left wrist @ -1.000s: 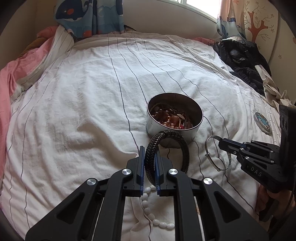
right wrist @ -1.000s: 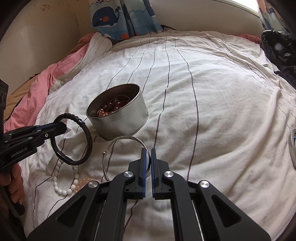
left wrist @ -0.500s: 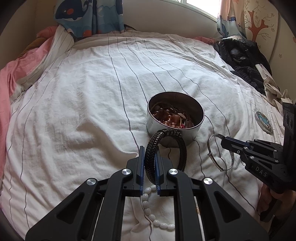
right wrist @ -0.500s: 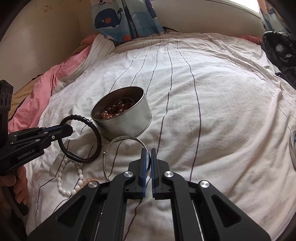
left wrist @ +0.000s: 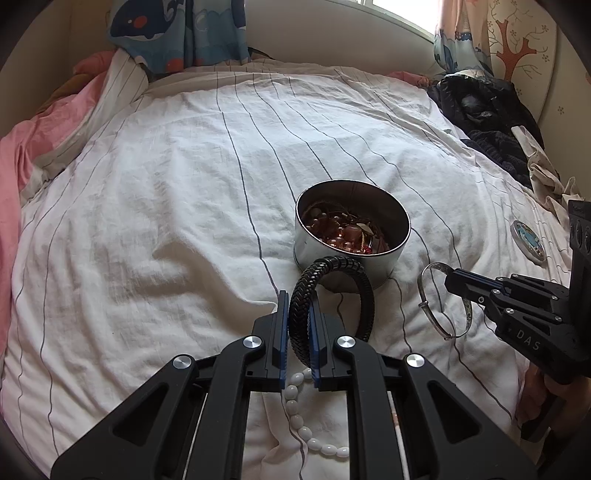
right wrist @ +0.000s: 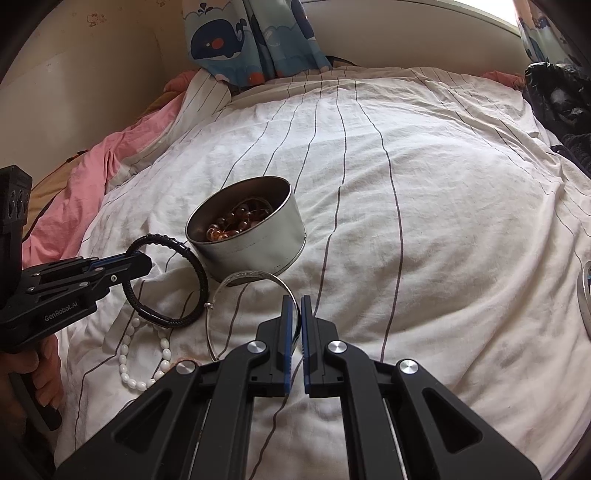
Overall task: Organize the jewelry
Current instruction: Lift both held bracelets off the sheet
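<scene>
My left gripper [left wrist: 298, 321] is shut on a black braided bracelet [left wrist: 354, 275] and holds it upright just in front of a round metal tin [left wrist: 306, 254] full of brown beads. My right gripper [right wrist: 294, 317] is shut on a thin silver bangle [right wrist: 251, 275] and holds it lifted to the right of the tin [right wrist: 258, 243]. The bangle [left wrist: 428, 269] and right gripper [left wrist: 452, 282] also show in the left wrist view. The black bracelet [right wrist: 201, 277] and left gripper [right wrist: 142, 262] show in the right wrist view. A white bead bracelet [left wrist: 295, 410] lies on the sheet under the left gripper.
All stands on a white striped bedsheet [left wrist: 166, 206]. The tin's lid [left wrist: 528, 240] lies at the right. Dark clothes [left wrist: 484, 110] are piled at the far right. A pink blanket [left wrist: 14, 155] lies on the left, a whale-print curtain [right wrist: 255, 33] behind.
Both grippers have lifted and moved closer to the tin with their bracelets still held. The white bead bracelet has stayed on the sheet.
</scene>
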Tool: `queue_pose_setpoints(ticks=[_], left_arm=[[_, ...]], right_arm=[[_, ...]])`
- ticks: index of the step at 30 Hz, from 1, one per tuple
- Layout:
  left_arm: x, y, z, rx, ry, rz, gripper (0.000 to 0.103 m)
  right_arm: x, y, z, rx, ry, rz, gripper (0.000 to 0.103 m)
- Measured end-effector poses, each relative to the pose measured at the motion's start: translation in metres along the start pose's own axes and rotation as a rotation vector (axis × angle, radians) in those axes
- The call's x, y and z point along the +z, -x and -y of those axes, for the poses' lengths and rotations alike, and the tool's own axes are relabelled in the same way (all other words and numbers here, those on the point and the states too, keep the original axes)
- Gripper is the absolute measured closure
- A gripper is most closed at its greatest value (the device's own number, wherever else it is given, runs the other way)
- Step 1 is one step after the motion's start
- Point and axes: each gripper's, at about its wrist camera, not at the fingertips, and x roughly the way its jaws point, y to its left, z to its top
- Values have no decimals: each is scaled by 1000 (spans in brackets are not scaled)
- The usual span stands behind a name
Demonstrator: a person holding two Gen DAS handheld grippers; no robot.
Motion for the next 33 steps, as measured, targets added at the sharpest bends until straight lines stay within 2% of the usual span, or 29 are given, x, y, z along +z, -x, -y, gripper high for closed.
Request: queue_pose_setpoints(ticks=[33], left_arm=[[-1, -1, 0, 1, 0, -1, 94]], right_arm=[[2, 3, -4, 5, 3, 7, 98]])
